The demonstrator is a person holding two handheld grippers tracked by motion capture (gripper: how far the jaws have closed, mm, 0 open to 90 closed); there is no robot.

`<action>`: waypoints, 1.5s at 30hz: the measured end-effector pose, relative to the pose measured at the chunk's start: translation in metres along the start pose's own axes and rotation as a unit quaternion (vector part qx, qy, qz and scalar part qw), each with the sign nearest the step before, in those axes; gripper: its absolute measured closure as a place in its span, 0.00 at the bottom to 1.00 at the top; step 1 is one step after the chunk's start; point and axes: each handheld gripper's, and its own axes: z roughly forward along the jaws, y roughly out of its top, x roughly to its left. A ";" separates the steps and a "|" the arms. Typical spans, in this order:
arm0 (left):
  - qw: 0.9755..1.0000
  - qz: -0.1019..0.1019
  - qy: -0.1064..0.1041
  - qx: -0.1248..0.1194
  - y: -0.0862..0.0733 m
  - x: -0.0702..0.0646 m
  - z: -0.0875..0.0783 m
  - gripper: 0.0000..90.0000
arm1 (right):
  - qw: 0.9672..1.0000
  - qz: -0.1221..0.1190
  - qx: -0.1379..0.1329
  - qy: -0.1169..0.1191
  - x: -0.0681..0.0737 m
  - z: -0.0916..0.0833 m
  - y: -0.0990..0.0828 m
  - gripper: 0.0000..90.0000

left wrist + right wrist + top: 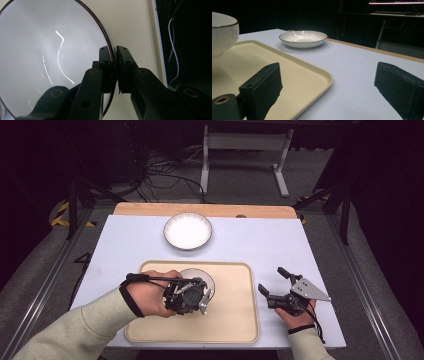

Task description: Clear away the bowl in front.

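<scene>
- No text, label, brand, number or sign can be read in any of the views.
</scene>
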 end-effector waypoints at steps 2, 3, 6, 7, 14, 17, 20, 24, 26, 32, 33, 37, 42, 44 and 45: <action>1.000 -0.001 -0.001 -0.005 -0.001 0.001 0.003 0.93 | 1.000 0.000 0.000 0.000 0.000 0.000 0.000 0.09; 1.000 -0.004 -0.007 -0.003 -0.002 0.003 0.006 0.93 | 1.000 0.000 0.000 0.000 0.000 0.000 0.000 0.09; 1.000 -0.009 -0.007 -0.004 -0.004 0.005 0.013 0.93 | 1.000 0.000 -0.001 0.000 0.000 0.000 0.000 0.09; 1.000 -0.009 -0.008 -0.004 -0.005 0.005 0.015 0.93 | 1.000 0.000 -0.001 0.000 0.000 0.000 0.000 0.09; 1.000 -0.012 -0.019 -0.011 -0.004 0.006 0.021 0.93 | 1.000 0.000 -0.001 -0.001 0.000 0.000 0.000 0.09; 1.000 -0.010 -0.022 -0.013 -0.004 0.006 0.023 0.93 | 1.000 0.000 -0.001 -0.001 0.000 0.000 0.000 0.09; 1.000 -0.013 -0.026 -0.013 -0.004 0.006 0.026 0.93 | 1.000 0.000 -0.001 -0.001 0.000 0.000 0.000 0.09; 0.999 -0.006 -0.029 -0.020 -0.004 0.006 0.028 0.93 | 1.000 0.001 -0.001 -0.002 0.000 -0.001 0.000 0.09; 0.999 -0.007 -0.031 -0.025 -0.003 0.005 0.031 0.93 | 1.000 0.002 -0.003 -0.001 0.000 -0.001 0.000 0.09; 0.999 -0.004 -0.029 -0.021 -0.003 0.004 0.035 0.92 | 1.000 0.002 -0.002 -0.001 0.000 -0.001 0.000 0.09; 0.999 -0.004 -0.028 -0.023 -0.003 0.004 0.036 0.92 | 1.000 0.002 -0.002 -0.001 0.000 -0.001 0.000 0.09; 0.999 0.000 -0.026 -0.020 -0.003 0.003 0.037 0.93 | 1.000 0.002 -0.002 -0.001 0.000 -0.001 0.000 0.09; 0.999 -0.003 -0.026 -0.023 -0.003 0.002 0.039 0.93 | 1.000 0.001 -0.002 -0.001 0.000 -0.001 0.000 0.09; 0.999 -0.004 -0.024 -0.022 -0.003 0.001 0.040 0.93 | 1.000 0.001 -0.002 -0.002 0.000 -0.001 0.000 0.09; 0.999 -0.006 -0.022 -0.027 -0.004 0.000 0.040 0.93 | 1.000 0.001 -0.002 -0.001 0.000 -0.001 0.000 0.09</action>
